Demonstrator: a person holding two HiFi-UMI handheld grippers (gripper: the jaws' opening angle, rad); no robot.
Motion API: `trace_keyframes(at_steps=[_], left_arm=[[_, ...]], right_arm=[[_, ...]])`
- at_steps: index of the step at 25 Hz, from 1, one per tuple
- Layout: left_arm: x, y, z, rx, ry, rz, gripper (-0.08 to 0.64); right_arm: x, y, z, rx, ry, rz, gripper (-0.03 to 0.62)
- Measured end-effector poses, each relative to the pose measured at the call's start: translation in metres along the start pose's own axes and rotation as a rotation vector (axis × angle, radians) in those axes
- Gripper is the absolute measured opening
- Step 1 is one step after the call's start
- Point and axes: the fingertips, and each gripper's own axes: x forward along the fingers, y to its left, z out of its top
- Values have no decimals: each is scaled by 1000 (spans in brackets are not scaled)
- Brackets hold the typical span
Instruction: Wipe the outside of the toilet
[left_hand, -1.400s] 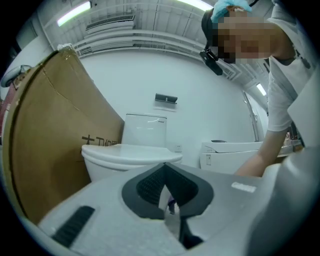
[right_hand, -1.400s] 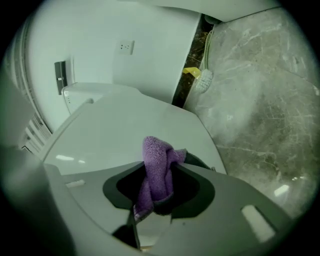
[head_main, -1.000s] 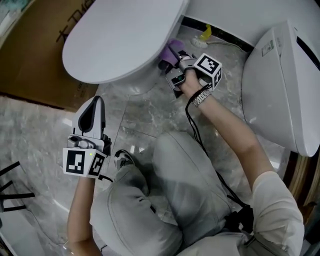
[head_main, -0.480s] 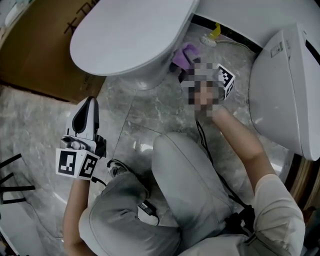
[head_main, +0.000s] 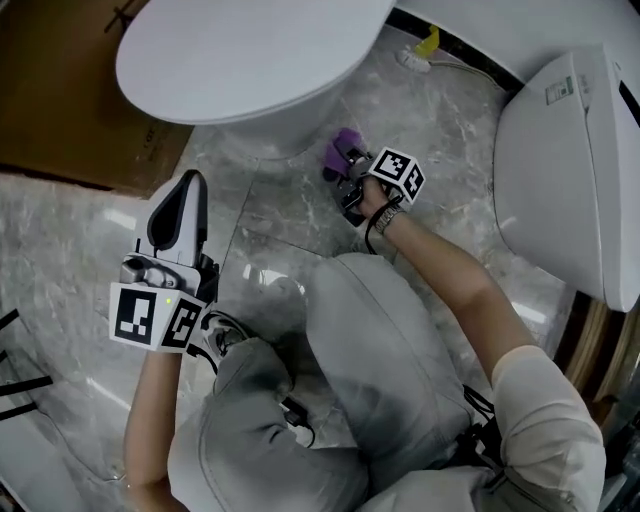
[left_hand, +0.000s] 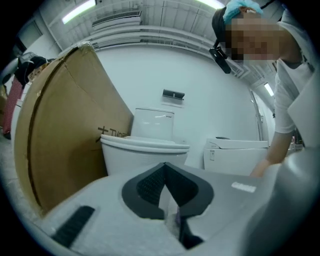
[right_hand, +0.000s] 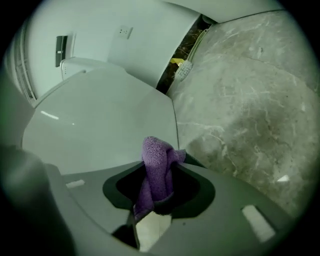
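A white toilet (head_main: 250, 60) with its lid down stands at the top of the head view; it also shows in the left gripper view as the toilet (left_hand: 142, 150) and in the right gripper view as the toilet (right_hand: 100, 125). My right gripper (head_main: 345, 165) is shut on a purple cloth (head_main: 343, 147), just off the toilet's base over the marble floor. The purple cloth (right_hand: 157, 167) bunches up between the jaws. My left gripper (head_main: 180, 215) is held low at the left, its jaws together (left_hand: 167, 190) and empty, pointing at the toilet.
A brown cardboard sheet (head_main: 60, 100) leans left of the toilet. A second white toilet (head_main: 570, 170) stands at the right. A yellow-handled brush (head_main: 420, 50) lies by the wall. The person's knees (head_main: 370, 330) fill the lower middle of the head view.
My right gripper with the purple cloth has drawn back from the toilet's side, down toward the floor. The left gripper has stayed about where it was.
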Motion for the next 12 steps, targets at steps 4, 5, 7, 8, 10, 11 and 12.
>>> trace_keyframes(at_steps=[4, 5, 7, 8, 10, 11, 12], left_arm=[[7, 0, -8, -27, -18, -20, 6], [8, -1, -9, -36, -21, -24, 6], [7, -1, -12, -47, -21, -34, 6], [7, 0, -13, -50, -19, -38, 6], [4, 5, -14, -49, -14, -35, 6], [2, 8, -15, -47, -11, -29, 6], [-1, 10, -16, -45, -7, -21, 6]], right_arm=[[17, -26, -1, 99, -65, -53, 149], [21, -30, -2, 126, -78, -56, 149], [29, -33, -7, 134, -87, -66, 148], [34, -33, -10, 120, -88, -71, 146], [42, -28, -14, 111, -93, -70, 143], [46, -26, -16, 126, -101, -65, 143], [48, -25, -17, 149, -110, -60, 143]])
